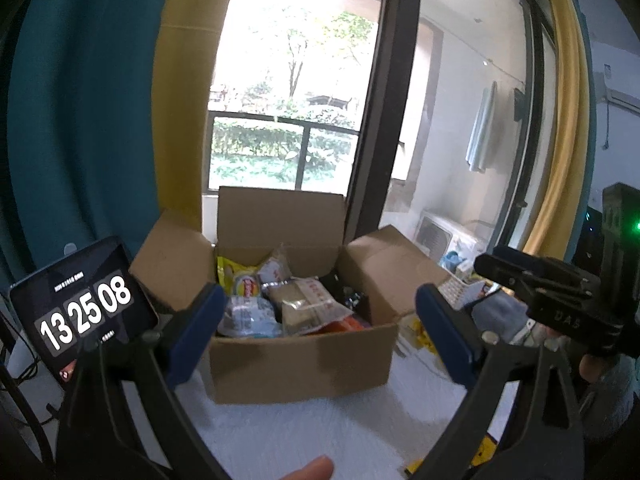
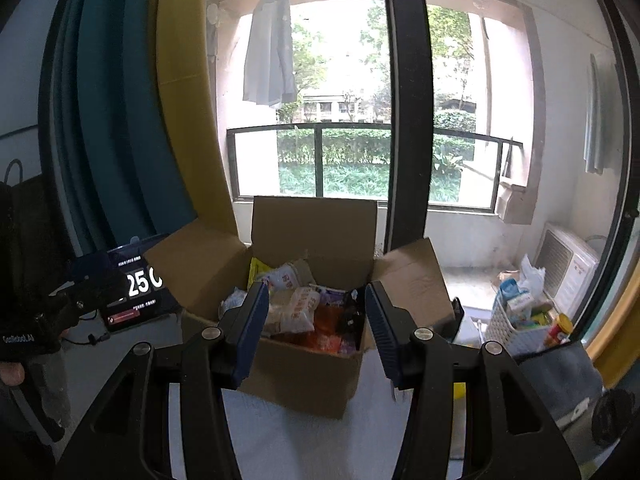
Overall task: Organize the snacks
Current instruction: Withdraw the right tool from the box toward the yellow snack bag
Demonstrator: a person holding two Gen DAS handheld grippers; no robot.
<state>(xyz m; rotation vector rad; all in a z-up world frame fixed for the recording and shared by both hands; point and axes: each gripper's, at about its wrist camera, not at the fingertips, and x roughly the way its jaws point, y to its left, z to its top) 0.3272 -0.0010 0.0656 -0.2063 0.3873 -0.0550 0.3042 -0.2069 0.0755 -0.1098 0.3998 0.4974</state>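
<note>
Left claw: mine, released, empty, aimed at the box's near wall.
Snack box: open on the desk, packets piled inside, straight ahead and below both claws.
Right claw: released, empty; neither claw clearly nearer.

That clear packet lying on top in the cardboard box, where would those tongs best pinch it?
Probably from above, across the clear packet's narrow width near its raised middle. It lies flat on the other snacks, its crimped end overhanging, and the cardboard box is open at the top with walls blocking any sideways approach.
</note>
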